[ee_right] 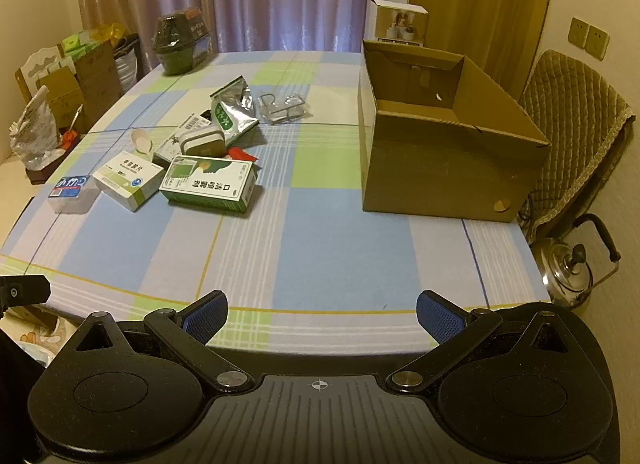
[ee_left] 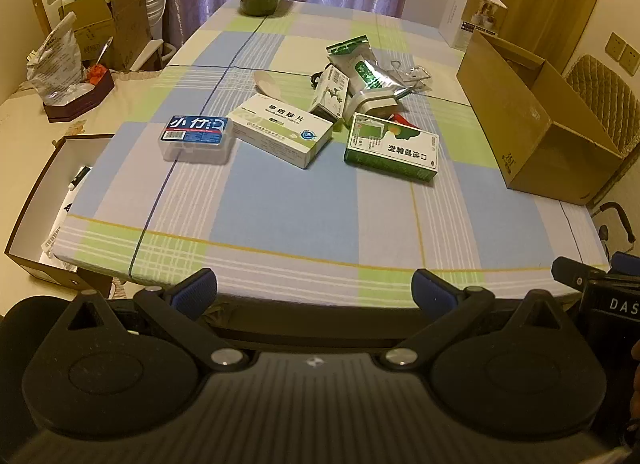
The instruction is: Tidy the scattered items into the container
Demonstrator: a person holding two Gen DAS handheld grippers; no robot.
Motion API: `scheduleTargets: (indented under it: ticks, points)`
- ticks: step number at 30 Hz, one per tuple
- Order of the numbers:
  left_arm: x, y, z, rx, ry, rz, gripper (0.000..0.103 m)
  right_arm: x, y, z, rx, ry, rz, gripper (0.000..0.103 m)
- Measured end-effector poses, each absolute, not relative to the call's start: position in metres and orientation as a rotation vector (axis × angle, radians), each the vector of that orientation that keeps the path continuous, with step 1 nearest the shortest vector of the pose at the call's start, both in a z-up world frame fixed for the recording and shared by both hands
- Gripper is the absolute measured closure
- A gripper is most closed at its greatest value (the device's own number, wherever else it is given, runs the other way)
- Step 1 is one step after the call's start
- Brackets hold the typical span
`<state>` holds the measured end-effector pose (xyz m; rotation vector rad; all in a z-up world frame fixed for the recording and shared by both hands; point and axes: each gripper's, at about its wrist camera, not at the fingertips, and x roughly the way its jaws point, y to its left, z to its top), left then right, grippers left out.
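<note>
- Left gripper (ee_left: 314,288): jaws wide, empty, at table (ee_left: 288,200) near edge.
- Right gripper (ee_right: 322,314): same.
- Bare cloth ahead of both.
- Carton (ee_right: 448,136): one, open, right-forward.
- Medicine boxes: three; first (ee_right: 208,182) left-forward of right gripper.

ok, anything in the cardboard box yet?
No, the right wrist view shows the cardboard box open with only bare inner walls and floor visible.

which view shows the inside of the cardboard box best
The right wrist view: the cardboard box faces it open, floor and inner walls visible. The left wrist view catches it at the edge, mostly outer walls.
</note>
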<state>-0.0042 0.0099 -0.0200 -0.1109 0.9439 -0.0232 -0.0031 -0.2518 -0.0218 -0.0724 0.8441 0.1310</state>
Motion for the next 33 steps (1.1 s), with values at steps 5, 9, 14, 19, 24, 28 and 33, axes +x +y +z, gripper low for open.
scheduleTargets:
  ticks: [5, 9, 14, 19, 24, 28, 33]
  points:
    - [-0.0034, 0.011, -0.0212, -0.114, 0.947, -0.026, 0.001, -0.0029, -0.2517, -0.023, -0.078, 0.85, 0.132, 0.0]
    - [-0.0034, 0.0111, -0.0225, -0.116, 0.95, -0.024, 0.001, -0.0031, -0.2518, -0.0246, -0.077, 0.854, 0.131, 0.0]
    - [-0.0037, 0.011, -0.0234, -0.117, 0.953, -0.025, 0.001, -0.0029, -0.2521, -0.0259, -0.079, 0.86, 0.131, 0.0]
    - [-0.0038, 0.0112, -0.0243, -0.118, 0.956, -0.023, 0.001, -0.0021, -0.252, -0.0267, -0.076, 0.864, 0.13, 0.0]
    - [-0.0041, 0.0112, -0.0243, -0.117, 0.955, -0.024, 0.001, -0.0013, -0.2532, -0.0276, -0.073, 0.868, 0.129, 0.0]
    - [-0.0039, 0.0114, -0.0243, -0.12, 0.953, -0.023, 0.001, -0.0013, -0.2536, -0.0281, -0.072, 0.87, 0.129, 0.0]
    - [-0.0039, 0.0114, -0.0248, -0.119, 0.951, -0.022, 0.001, -0.0015, -0.2538, -0.0283, -0.069, 0.872, 0.128, 0.0]
